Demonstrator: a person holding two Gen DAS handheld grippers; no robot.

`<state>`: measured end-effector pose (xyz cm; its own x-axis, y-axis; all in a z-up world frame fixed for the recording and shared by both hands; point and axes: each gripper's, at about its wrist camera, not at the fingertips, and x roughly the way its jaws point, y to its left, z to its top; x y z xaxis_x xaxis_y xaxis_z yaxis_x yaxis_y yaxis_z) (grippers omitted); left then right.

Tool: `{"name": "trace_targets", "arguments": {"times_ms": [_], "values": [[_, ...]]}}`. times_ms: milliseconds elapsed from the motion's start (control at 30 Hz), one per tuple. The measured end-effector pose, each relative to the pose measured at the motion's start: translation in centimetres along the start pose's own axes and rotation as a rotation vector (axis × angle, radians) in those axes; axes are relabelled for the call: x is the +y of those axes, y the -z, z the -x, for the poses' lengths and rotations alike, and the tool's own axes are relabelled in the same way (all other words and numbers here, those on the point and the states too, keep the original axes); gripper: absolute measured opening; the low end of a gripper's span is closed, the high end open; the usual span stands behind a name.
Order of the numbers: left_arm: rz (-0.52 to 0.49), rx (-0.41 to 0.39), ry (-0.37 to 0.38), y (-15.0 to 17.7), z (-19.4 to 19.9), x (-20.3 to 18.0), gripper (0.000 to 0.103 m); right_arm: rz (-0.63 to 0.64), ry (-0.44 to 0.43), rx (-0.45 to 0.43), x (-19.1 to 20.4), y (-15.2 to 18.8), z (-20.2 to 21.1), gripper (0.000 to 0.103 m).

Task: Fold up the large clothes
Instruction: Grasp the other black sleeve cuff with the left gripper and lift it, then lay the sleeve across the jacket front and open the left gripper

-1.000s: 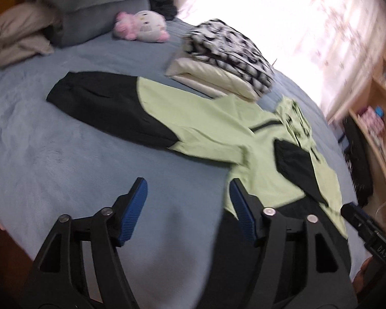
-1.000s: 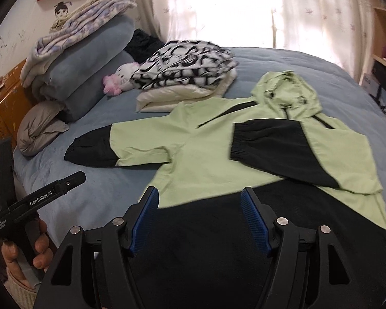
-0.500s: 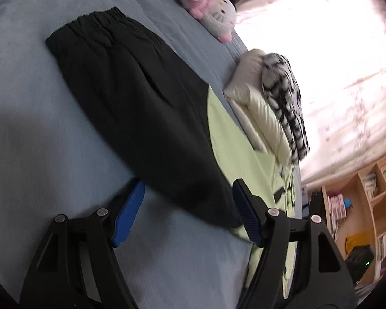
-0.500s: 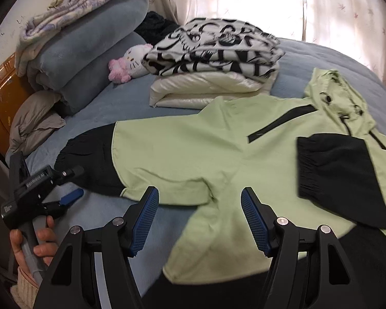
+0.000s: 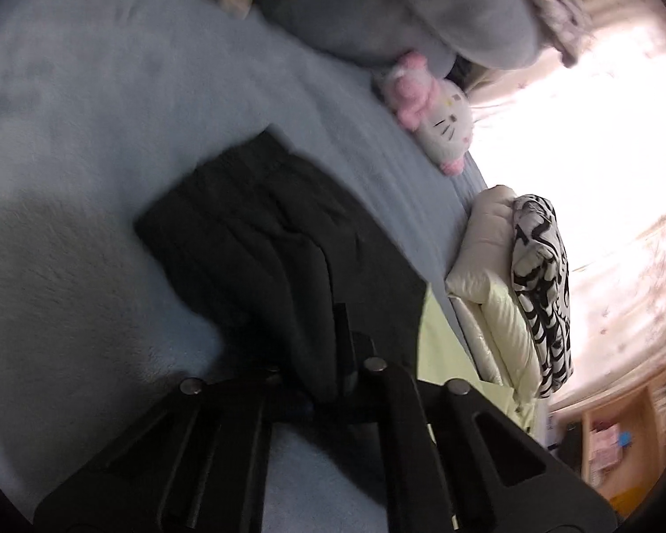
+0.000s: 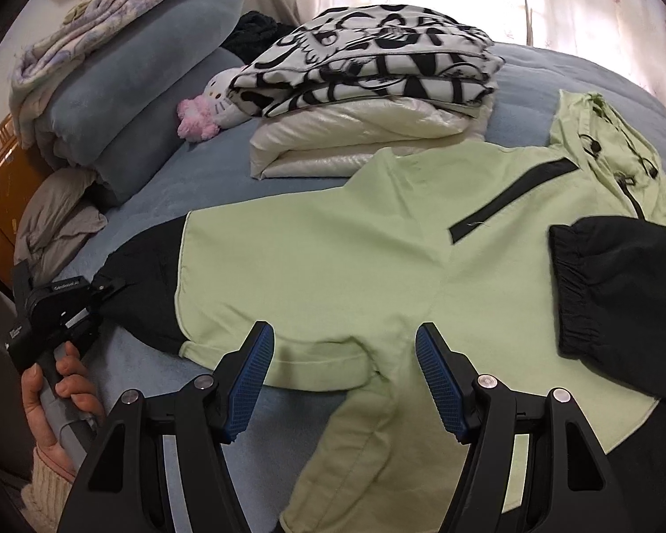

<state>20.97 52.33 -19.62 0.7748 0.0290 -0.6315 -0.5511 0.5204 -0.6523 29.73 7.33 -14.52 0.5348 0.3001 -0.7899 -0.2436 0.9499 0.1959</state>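
A light green hoodie (image 6: 333,257) with black sleeve ends lies spread on the blue bed (image 6: 226,186). Its right sleeve (image 6: 621,284) is folded across the chest. In the left wrist view my left gripper (image 5: 333,355) has its jaws closed on the bunched black end of the outstretched sleeve (image 5: 262,231). The right wrist view shows that same left gripper (image 6: 106,286) pinching the sleeve end, with a hand (image 6: 53,382) holding it. My right gripper (image 6: 344,377) stands open just above the hoodie's underarm, with nothing pressed between its blue pads (image 6: 251,377).
A folded black-and-white garment (image 6: 377,62) lies on a folded cream jacket (image 6: 355,142) behind the hoodie. A pink and white plush toy (image 6: 208,106) and stacked blankets (image 6: 133,71) sit at the bed's head. Wooden shelves (image 5: 621,435) stand beyond the bed.
My left gripper was open over the black sleeve end and has closed on it, bunching the cloth. My right gripper has come lower and nearer to the hoodie's underarm, staying open.
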Motion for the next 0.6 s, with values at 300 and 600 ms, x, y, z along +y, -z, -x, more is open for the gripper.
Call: {"name": "trace_targets", "arguments": {"times_ms": [300,600], "values": [[-0.439,-0.203,0.065,3.3,10.0,-17.7,0.001,-0.11,0.025,-0.131,-6.6,0.0,7.5,0.068],[-0.772,-0.032,0.258,18.8,11.1,-35.1,0.001,-0.264,0.145,-0.263,-18.1,3.0,18.1,0.068]]}}
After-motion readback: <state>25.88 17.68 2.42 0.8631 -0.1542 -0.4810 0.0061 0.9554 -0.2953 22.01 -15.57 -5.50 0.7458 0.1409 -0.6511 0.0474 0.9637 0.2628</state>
